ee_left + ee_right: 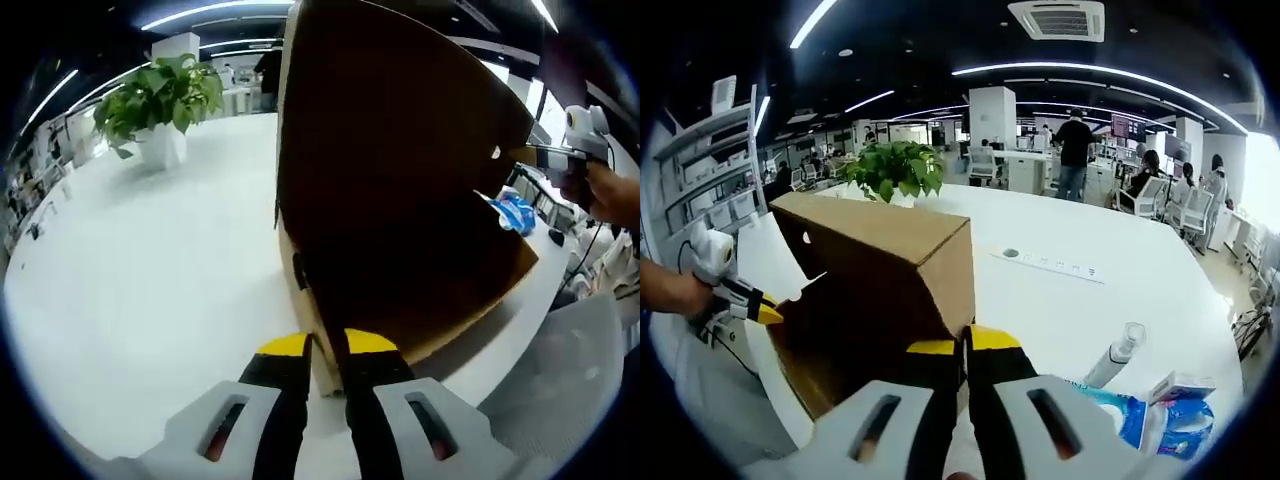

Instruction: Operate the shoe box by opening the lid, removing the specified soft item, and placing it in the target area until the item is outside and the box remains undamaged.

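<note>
Pinching shoe box (400,190) between tools (328,350)

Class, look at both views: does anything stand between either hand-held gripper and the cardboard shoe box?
Nothing visible does. The left hand-held gripper and the right hand-held gripper each already meet an edge of the shoe box, jaws close together, on the white table.

white table (1120,290) with shoe box (880,270)
</note>
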The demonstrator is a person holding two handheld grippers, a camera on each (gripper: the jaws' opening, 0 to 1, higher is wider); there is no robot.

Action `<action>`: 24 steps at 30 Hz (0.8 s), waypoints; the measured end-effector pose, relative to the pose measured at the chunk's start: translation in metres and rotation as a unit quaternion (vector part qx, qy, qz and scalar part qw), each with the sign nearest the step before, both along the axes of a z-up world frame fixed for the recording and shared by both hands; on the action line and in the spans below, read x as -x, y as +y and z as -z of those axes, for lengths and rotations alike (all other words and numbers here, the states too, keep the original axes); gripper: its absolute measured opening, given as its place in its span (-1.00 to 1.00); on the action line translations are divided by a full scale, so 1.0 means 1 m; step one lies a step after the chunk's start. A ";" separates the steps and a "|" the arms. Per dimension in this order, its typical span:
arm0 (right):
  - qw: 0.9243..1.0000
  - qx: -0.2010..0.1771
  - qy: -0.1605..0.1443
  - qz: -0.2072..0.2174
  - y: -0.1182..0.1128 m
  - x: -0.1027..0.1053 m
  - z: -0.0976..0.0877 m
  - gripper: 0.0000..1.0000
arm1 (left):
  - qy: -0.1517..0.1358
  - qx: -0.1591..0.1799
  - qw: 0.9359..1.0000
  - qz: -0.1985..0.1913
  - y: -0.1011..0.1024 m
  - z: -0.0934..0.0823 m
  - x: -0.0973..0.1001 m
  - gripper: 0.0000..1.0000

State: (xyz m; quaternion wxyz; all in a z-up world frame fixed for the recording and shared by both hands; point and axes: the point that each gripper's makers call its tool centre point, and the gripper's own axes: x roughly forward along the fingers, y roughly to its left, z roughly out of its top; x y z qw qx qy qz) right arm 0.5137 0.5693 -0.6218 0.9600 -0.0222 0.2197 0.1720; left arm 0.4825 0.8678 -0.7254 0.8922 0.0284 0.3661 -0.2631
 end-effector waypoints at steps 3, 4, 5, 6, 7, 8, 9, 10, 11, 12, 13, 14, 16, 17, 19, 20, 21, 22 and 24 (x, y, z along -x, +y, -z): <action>1.000 0.002 0.001 0.001 0.000 0.001 0.001 -1.00 | -0.002 0.004 1.000 0.001 -0.001 -0.001 0.002 -0.80; 1.000 0.003 0.002 0.002 0.000 0.002 0.001 -1.00 | -0.003 0.008 1.000 0.000 -0.001 -0.001 0.003 -0.80; 1.000 0.003 0.002 0.002 0.000 0.002 0.002 -1.00 | -0.006 0.008 1.000 0.001 -0.001 -0.001 0.003 -0.80; 1.000 0.004 0.001 0.004 0.000 0.003 0.002 -1.00 | -0.006 0.010 1.000 0.001 -0.001 -0.001 0.004 -0.79; 1.000 0.006 0.001 0.005 0.000 0.003 0.003 -1.00 | -0.006 0.012 1.000 0.000 -0.002 -0.001 0.004 -0.79; 1.000 0.007 0.001 0.006 0.000 0.004 0.004 -1.00 | -0.008 0.011 1.000 0.001 -0.002 -0.001 0.004 -0.79; 1.000 0.009 0.001 0.007 0.000 0.004 0.004 -1.00 | -0.008 0.012 1.000 0.000 -0.002 0.000 0.004 -0.79; 1.000 0.010 0.002 0.007 0.000 0.005 0.006 -1.00 | -0.008 0.013 1.000 0.000 -0.002 0.000 0.004 -0.79; 1.000 0.011 0.003 0.007 0.001 0.007 0.007 -1.00 | -0.008 0.014 1.000 0.000 -0.001 -0.001 0.004 -0.79; 1.000 0.014 0.005 0.007 0.001 0.009 0.009 -1.00 | -0.007 0.015 1.000 0.000 -0.002 -0.001 0.004 -0.79; 1.000 0.013 0.006 0.007 0.002 0.011 0.010 -1.00 | -0.007 0.014 1.000 0.001 -0.002 -0.001 0.004 -0.78; 1.000 0.012 0.006 0.009 0.002 0.013 0.011 -1.00 | -0.007 0.013 1.000 0.002 -0.002 0.000 0.004 -0.78; 1.000 0.015 0.006 0.010 0.003 0.015 0.012 -1.00 | -0.007 0.013 1.000 0.000 -0.002 0.000 0.003 -0.78; 1.000 0.016 0.006 0.011 0.003 0.014 0.012 -1.00 | -0.008 0.012 1.000 0.000 -0.002 0.000 0.003 -0.78; 1.000 0.021 0.006 0.012 0.003 0.015 0.012 -1.00 | -0.008 0.011 1.000 0.000 -0.002 0.000 0.003 -0.78; 1.000 0.023 0.006 0.014 0.003 0.015 0.012 -1.00 | -0.009 0.011 1.000 0.000 -0.002 0.000 0.003 -0.78; 1.000 0.027 0.005 0.015 0.004 0.015 0.012 -1.00 | -0.011 0.009 1.000 0.000 -0.001 0.001 0.002 -0.78; 0.999 0.029 0.004 0.017 0.004 0.015 0.012 -1.00 | -0.013 0.008 1.000 0.000 -0.001 0.000 0.002 -0.78; 0.999 0.030 0.002 0.024 0.004 0.017 0.013 -1.00 | -0.013 0.008 1.000 0.000 -0.002 0.001 0.004 -0.78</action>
